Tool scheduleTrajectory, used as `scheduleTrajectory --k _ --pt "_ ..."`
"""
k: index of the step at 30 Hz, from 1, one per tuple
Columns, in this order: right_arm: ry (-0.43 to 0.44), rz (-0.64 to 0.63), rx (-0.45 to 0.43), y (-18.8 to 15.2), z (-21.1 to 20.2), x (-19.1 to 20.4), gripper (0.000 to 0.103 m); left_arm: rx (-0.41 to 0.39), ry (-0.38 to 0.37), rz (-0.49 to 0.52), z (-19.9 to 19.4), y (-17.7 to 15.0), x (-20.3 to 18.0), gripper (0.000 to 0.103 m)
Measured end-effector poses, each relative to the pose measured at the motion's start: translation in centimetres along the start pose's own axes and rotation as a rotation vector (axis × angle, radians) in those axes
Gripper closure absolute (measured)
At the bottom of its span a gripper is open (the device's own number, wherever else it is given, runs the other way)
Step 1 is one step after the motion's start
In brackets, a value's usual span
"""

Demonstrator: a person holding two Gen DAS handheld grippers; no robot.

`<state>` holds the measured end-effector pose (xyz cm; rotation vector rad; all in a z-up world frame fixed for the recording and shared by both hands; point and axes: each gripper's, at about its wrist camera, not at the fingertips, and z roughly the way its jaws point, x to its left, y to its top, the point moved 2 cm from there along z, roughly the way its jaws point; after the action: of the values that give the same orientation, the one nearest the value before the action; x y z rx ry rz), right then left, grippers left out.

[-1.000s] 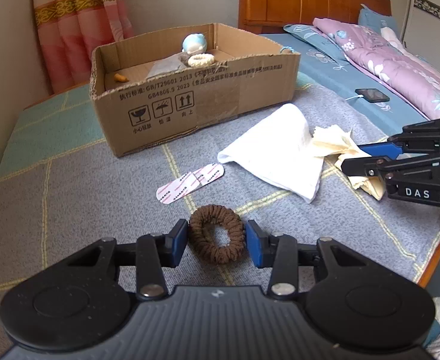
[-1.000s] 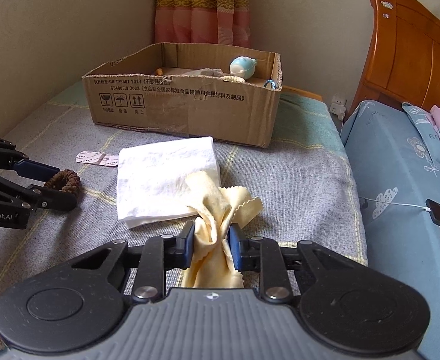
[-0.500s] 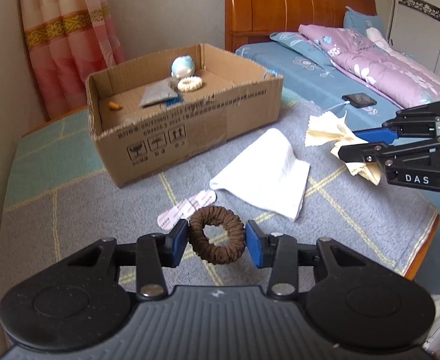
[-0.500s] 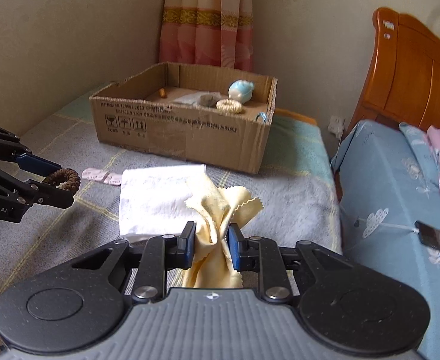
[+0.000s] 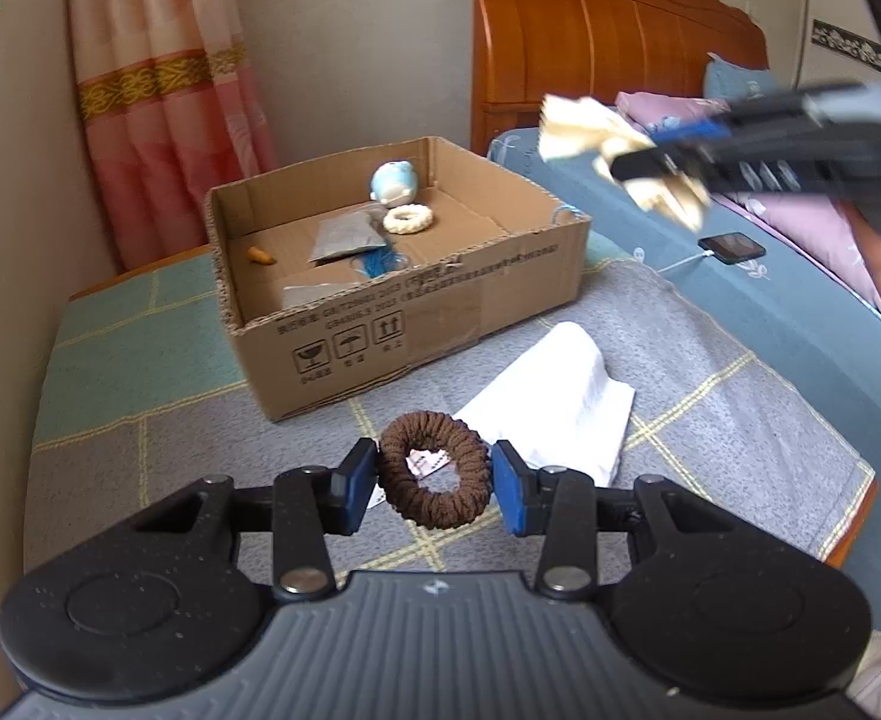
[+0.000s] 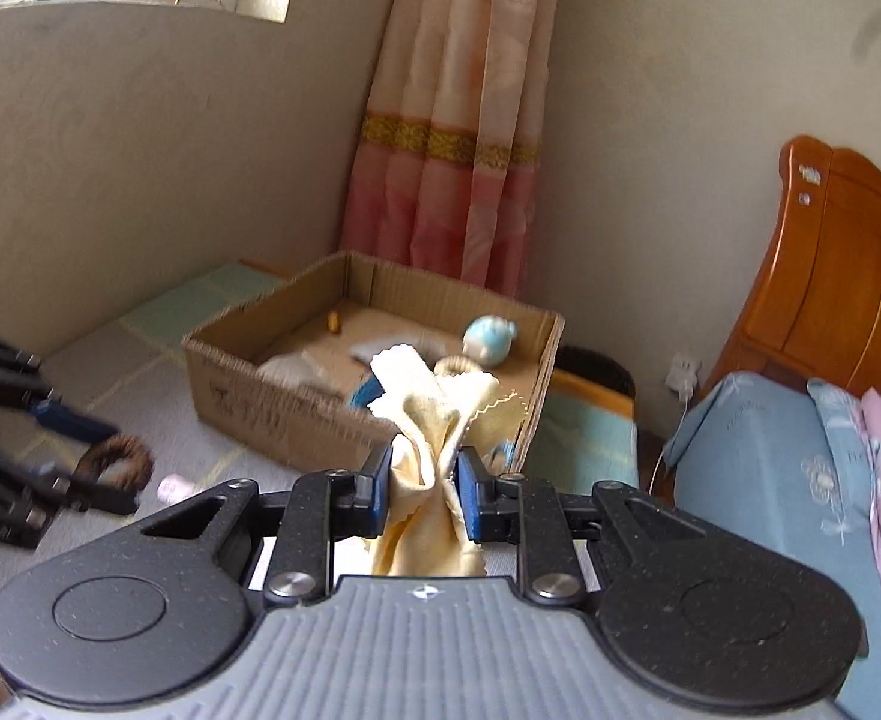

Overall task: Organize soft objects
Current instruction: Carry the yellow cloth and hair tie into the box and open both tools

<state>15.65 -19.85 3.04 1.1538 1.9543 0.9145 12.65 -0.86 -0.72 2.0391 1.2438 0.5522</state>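
Left gripper (image 5: 434,483) grasps brown scrunchie (image 5: 433,468) between pads, ring facing camera. Right gripper (image 6: 422,489) clenched on yellow cloth (image 6: 434,420); bunched, long axis running ahead, toward cardboard box (image 6: 296,408).

The open-topped brown cardboard box (image 5: 392,276) stands on the grey checked blanket (image 5: 728,396) with its top clear, so a gripper can come in from above over its low front wall. Its right half is bare cardboard floor, while a pale blue plush toy (image 5: 395,181), a cream ring (image 5: 408,219) and a grey pouch (image 5: 344,237) take up the back and middle. A folded white towel (image 5: 560,408) lies on the blanket in front of the box, leaving bare blanket to the right.
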Motion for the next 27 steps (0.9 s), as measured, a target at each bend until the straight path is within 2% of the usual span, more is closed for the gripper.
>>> scheduleTrajectory --k 7,9,10,11,13,17,19,23,27 --pt "-0.008 0.004 -0.028 4.9 5.1 -2.3 0.075 -0.007 0.046 -0.046 -0.5 0.0 1.2 0.062" --pt "-0.016 0.025 -0.038 6.0 6.7 -2.8 0.066 -0.007 0.061 -0.055 -0.7 0.1 1.6 0.062" --pt "-0.025 0.032 -0.027 6.4 7.5 -3.0 0.044 -0.005 0.067 -0.058 -0.7 0.1 1.7 0.062" --pt "-0.027 0.043 -0.018 6.6 8.1 -3.1 0.03 -0.006 0.071 -0.058 -0.8 0.1 1.7 0.062" --pt "-0.02 0.064 -0.009 6.4 8.7 -3.3 0.029 -0.005 0.076 -0.058 -0.8 0.2 1.8 0.062" --pt "-0.034 0.091 0.027 5.2 8.6 -2.8 0.012 -0.001 0.077 -0.049 -0.7 0.4 1.9 0.062" --pt "-0.017 0.103 0.042 4.3 7.9 -2.5 0.011 0.0 0.072 -0.042 -0.6 0.7 1.8 0.062" --pt "-0.009 0.13 0.081 2.6 5.8 -1.6 0.002 0.01 0.079 -0.028 -0.1 1.3 1.7 0.062" --pt "-0.031 0.116 0.111 0.8 4.0 -0.7 0.002 0.021 0.106 -0.027 0.6 2.1 2.1 0.062"
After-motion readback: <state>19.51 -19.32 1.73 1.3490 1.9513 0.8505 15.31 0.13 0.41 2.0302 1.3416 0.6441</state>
